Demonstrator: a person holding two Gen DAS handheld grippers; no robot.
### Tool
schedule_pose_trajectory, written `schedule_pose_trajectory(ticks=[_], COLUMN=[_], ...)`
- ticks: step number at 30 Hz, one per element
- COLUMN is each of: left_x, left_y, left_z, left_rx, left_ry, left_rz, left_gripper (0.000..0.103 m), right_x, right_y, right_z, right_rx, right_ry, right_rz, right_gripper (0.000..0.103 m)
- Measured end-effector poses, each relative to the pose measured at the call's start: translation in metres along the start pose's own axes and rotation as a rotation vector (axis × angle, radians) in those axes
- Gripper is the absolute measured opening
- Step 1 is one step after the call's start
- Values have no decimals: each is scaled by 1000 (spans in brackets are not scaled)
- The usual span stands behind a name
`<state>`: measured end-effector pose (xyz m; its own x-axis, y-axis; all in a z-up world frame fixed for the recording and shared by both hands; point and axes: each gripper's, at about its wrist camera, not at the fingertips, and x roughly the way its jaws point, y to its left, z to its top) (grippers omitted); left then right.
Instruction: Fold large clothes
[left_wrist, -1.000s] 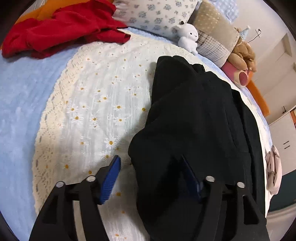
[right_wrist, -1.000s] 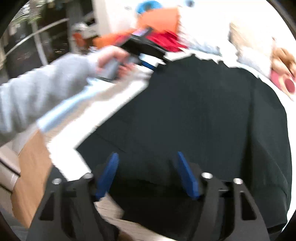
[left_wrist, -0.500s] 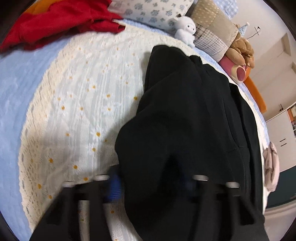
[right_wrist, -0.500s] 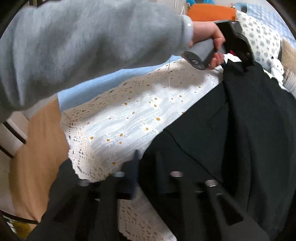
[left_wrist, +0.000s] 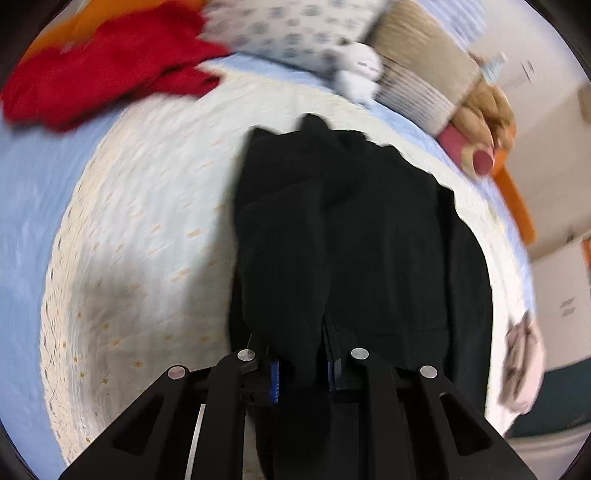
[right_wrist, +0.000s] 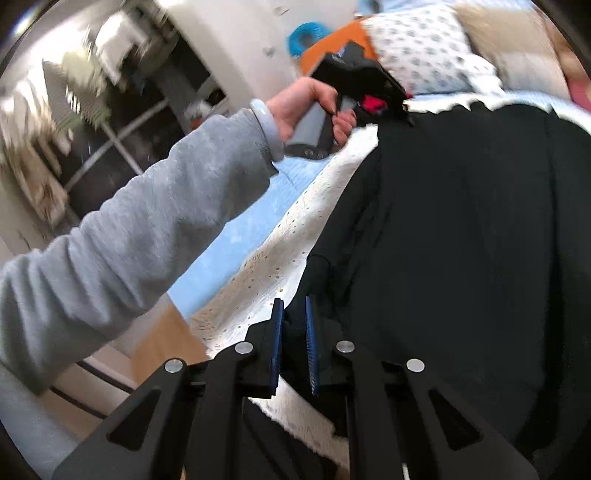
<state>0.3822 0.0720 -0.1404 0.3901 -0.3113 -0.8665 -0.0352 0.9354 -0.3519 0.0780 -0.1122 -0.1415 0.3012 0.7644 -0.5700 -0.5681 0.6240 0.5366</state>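
The black garment (left_wrist: 354, 236), loose between wide jaws a second ago, is now pinched by the closing left gripper (left_wrist: 303, 369). Its near edge is held by the right gripper (right_wrist: 293, 343), so a fold across the bed (left_wrist: 140, 206) can be started.

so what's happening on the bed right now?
A person is folding a black garment on a daisy-print cover, one handheld gripper per hand. The left gripper is closing on a bunched edge of the fabric, which sits between its blue pads. The right gripper is shut on another edge nearer the bed's side. A red garment lies untouched by the pillows.
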Motion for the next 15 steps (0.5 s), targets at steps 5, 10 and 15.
schedule_pose_trajectory(ticks=[5, 10, 15], left_x=[26, 81, 87], left_y=[-79, -113, -131], left_z=[-7, -30, -43], left_rx=[131, 211, 304], left_ry=[22, 64, 30], left_rz=[97, 230, 293], left_gripper=[21, 21, 41], right_x=[-21, -21, -18], right_y=[-47, -93, -100], right_z=[-27, -58, -71], right_rx=[147, 263, 258], right_ry=[1, 37, 34], right_rz=[44, 58, 52], right_gripper=[12, 8, 9])
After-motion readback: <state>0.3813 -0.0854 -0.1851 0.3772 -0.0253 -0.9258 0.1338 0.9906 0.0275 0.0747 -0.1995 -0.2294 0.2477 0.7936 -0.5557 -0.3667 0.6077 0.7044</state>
